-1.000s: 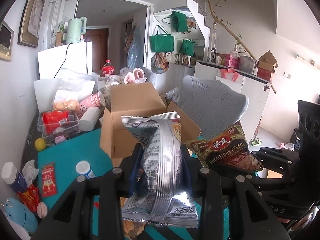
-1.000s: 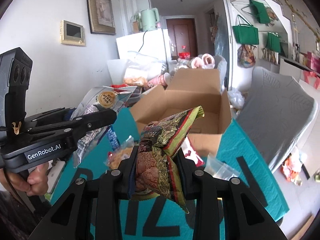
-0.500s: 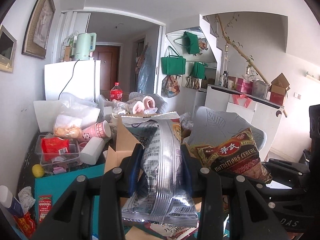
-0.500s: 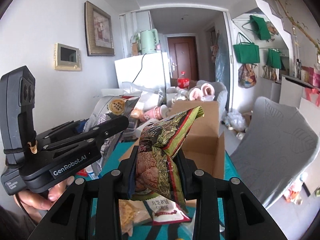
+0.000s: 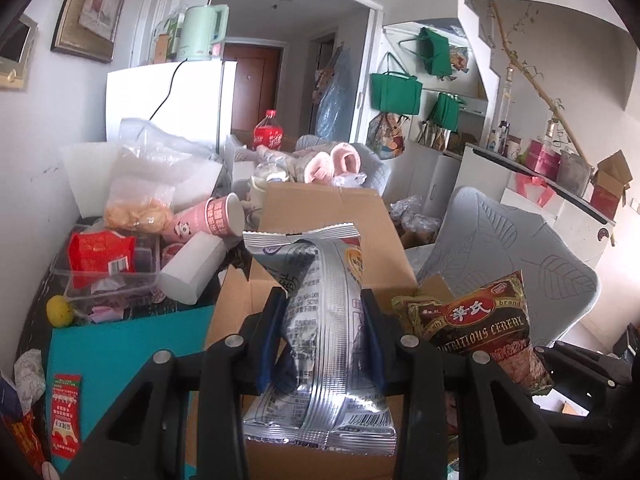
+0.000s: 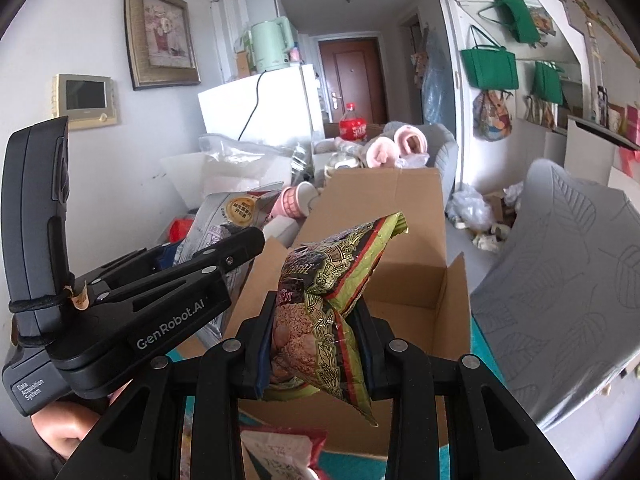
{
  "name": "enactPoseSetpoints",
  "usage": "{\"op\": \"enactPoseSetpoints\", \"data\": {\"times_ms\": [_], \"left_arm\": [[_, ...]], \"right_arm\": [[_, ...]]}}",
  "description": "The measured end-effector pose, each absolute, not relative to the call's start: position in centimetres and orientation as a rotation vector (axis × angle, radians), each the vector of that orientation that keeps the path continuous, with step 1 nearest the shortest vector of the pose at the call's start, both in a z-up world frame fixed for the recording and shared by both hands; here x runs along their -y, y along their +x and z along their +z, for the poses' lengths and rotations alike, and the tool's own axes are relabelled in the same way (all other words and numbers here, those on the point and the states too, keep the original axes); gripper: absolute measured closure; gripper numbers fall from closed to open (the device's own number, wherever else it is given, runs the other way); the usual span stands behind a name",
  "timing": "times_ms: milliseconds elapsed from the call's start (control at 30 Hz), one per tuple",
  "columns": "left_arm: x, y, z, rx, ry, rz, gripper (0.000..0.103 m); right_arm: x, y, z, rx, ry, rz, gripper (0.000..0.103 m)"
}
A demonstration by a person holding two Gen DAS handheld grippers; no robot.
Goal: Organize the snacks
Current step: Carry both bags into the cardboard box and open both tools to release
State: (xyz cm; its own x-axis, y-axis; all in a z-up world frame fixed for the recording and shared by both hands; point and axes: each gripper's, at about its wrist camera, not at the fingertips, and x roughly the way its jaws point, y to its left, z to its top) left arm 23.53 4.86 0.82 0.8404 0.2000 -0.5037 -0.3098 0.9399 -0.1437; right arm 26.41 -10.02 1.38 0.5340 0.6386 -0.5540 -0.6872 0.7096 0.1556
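Note:
My left gripper [image 5: 322, 312] is shut on a silver snack bag [image 5: 320, 344], held upright over the near edge of an open cardboard box [image 5: 320, 216]. My right gripper [image 6: 316, 312] is shut on a brown and green cereal bag [image 6: 320, 320], held above the same box [image 6: 400, 280], whose inside looks empty in the right wrist view. The cereal bag also shows at the right of the left wrist view [image 5: 476, 324]. The left gripper's body [image 6: 132, 312] and the silver bag [image 6: 232, 220] show at the left of the right wrist view.
The box stands on a teal mat [image 5: 120, 340]. Left of it lie a clear bin with a red packet [image 5: 104, 264], pink cups [image 5: 208, 220], a yellow ball [image 5: 60, 312] and red sachets [image 5: 66, 412]. A grey chair back [image 6: 568, 280] stands at the right. A pink-edged packet [image 6: 280, 452] lies below.
Both grippers have moved forward and closer to the box with their bags still held. The box now fills more of both views.

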Motion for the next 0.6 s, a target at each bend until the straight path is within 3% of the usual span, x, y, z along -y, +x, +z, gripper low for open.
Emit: {"op": "enactPoseSetpoints", "data": {"times_ms": [600], "left_arm": [[-5.7,29.7,-7.9,-0.92,-0.238,0.306,0.066]], "right_arm": [[8.4,32.0,-6.2,-0.886,-0.19,0.716,0.07]]}}
